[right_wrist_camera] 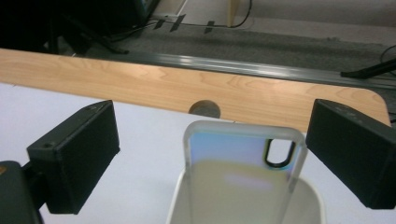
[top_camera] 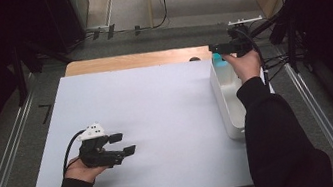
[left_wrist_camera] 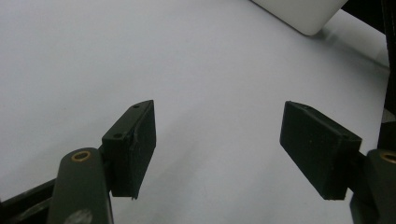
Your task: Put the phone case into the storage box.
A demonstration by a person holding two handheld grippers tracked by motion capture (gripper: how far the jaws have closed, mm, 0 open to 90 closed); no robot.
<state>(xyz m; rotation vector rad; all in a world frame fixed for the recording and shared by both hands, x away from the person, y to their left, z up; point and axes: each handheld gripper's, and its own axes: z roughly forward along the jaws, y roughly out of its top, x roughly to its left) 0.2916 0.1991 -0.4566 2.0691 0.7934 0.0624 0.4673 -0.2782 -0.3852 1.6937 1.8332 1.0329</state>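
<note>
**A:** Why is the phone case [right_wrist_camera: 243, 158] standing up like that instead of lying flat?

**B:** It leans on its edge inside the white bin [top_camera: 222, 100] at the right side of the table, its top end poking above the rim. In the right gripper view you can see the camera cutout near one upper corner. Upright like that, it offers two thin sides for the tongs to come at from above.

**A:** And the right gripper [top_camera: 222, 48], is it holding the case?

**B:** No. Its two black pads stand wide apart, one on each side of the case and clear of it, so nothing is pinched. I judge it is either lining up for a grab or has let go; the pictures alone can't settle which.

**A:** What about the left gripper [top_camera: 123, 144]?

**B:** It hovers low over the white sheet [top_camera: 158, 115], near the person's side of the table and well apart from the bin. Its jaws are spread with only bare sheet between them. It looks parked out of the way, leaving the work to the other hand.

**A:** Let's count things.

**B:** One phone case, one bin, one white sheet covering most of the wooden table [top_camera: 134, 60]. Two grippers, each with two pads. One round hole [right_wrist_camera: 203, 108] in the wood strip just beyond the bin.

**A:** Anything else in the bin?

**B:** I can't tell; the person's right sleeve [top_camera: 270, 122] hides much of it.
</note>
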